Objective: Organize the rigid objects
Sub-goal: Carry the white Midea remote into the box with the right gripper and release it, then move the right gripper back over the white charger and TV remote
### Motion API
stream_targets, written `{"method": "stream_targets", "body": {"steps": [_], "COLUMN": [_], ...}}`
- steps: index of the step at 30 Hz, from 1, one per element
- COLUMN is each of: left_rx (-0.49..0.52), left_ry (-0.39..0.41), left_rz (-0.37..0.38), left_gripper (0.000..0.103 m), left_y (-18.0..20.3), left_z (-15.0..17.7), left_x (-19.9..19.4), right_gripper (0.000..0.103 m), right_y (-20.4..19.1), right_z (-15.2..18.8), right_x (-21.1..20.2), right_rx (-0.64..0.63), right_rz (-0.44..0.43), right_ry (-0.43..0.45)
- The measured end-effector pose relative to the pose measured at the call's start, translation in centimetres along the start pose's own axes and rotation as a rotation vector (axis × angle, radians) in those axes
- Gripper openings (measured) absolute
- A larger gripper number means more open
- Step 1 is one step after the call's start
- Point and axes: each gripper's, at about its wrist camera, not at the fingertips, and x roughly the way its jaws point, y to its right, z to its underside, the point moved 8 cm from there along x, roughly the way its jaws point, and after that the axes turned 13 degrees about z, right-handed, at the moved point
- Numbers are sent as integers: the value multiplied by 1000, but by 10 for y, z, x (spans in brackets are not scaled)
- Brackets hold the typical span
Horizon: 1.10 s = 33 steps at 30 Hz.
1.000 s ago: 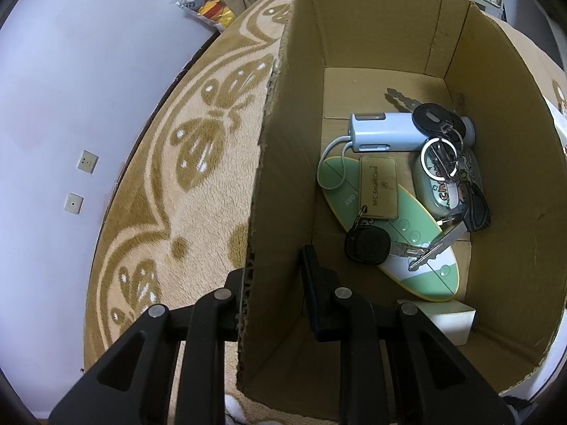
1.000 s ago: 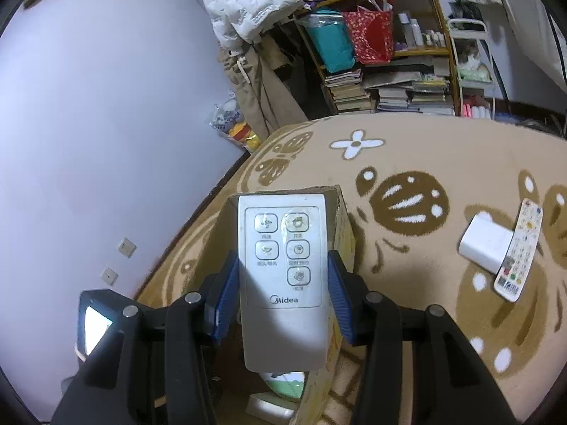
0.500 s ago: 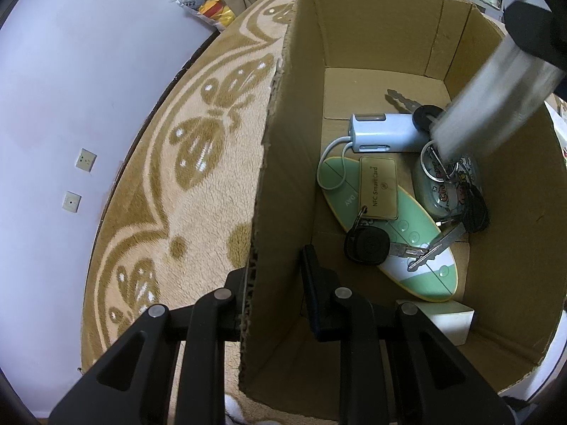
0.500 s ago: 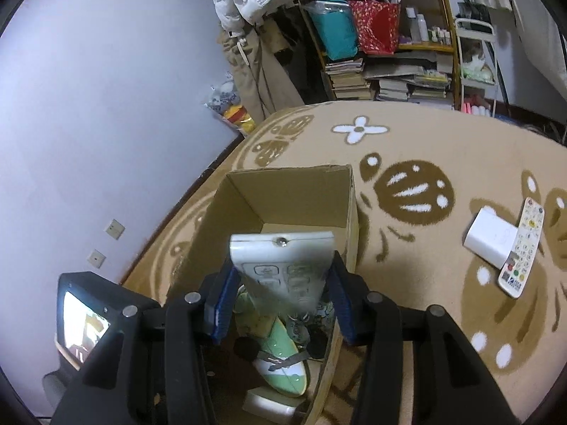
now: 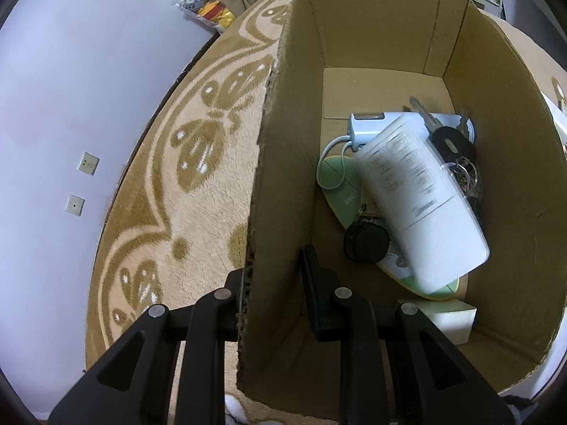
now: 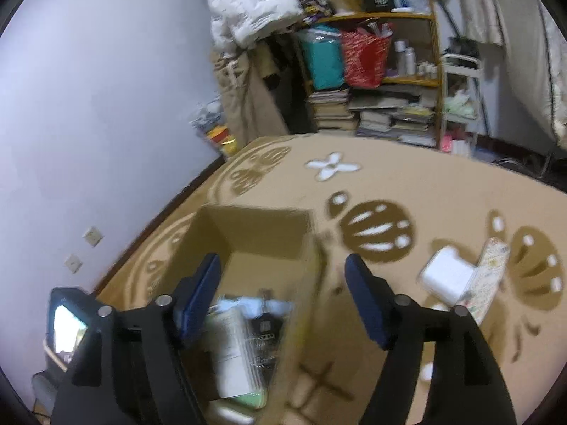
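An open cardboard box (image 5: 372, 39) stands on the patterned rug. My left gripper (image 5: 273, 272) is shut on the box's left wall, one finger outside and one inside. Inside lies a white Midea remote (image 5: 421, 198), face up across a green oval pad (image 5: 336, 184), a pale blue charger (image 5: 368, 124), black key fobs (image 5: 366, 242) and keys (image 5: 457, 156). My right gripper (image 6: 283, 297) hovers above the box (image 6: 255, 233), open, with nothing between its blue pads (image 6: 198, 294). The white remote (image 6: 232, 350) shows blurred below it.
On the rug to the right lie a white adapter block (image 6: 448, 278) and a second white remote (image 6: 490, 272). A cluttered bookshelf (image 6: 382, 106) and hanging clothes stand at the back. The wall with two sockets (image 5: 88, 163) runs along the left. A small cream box (image 5: 453, 320) sits inside the carton.
The right gripper tipped the white remote down over the box, then opened. The remote dropped onto the items inside. The left gripper has kept its hold on the box wall.
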Motion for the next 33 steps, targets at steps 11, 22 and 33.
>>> {"method": "stream_targets", "body": {"steps": [11,22,33], "left_rx": [5,15,27], "left_ry": [-8,-11,-12], "left_rz": [-4,5,-4], "left_gripper": [22,22,21], "left_y": [2,3,6], "left_z": [0,-1,-2], "left_x": [3,6,6], "right_gripper": [93,93,93], "right_y": [108,145,156], "right_z": [-23,9,40], "right_x": [47,106,135], "right_rx": [127,214,177], "right_rz": [191,219,267], "right_ry": [-14,-139,-227]}}
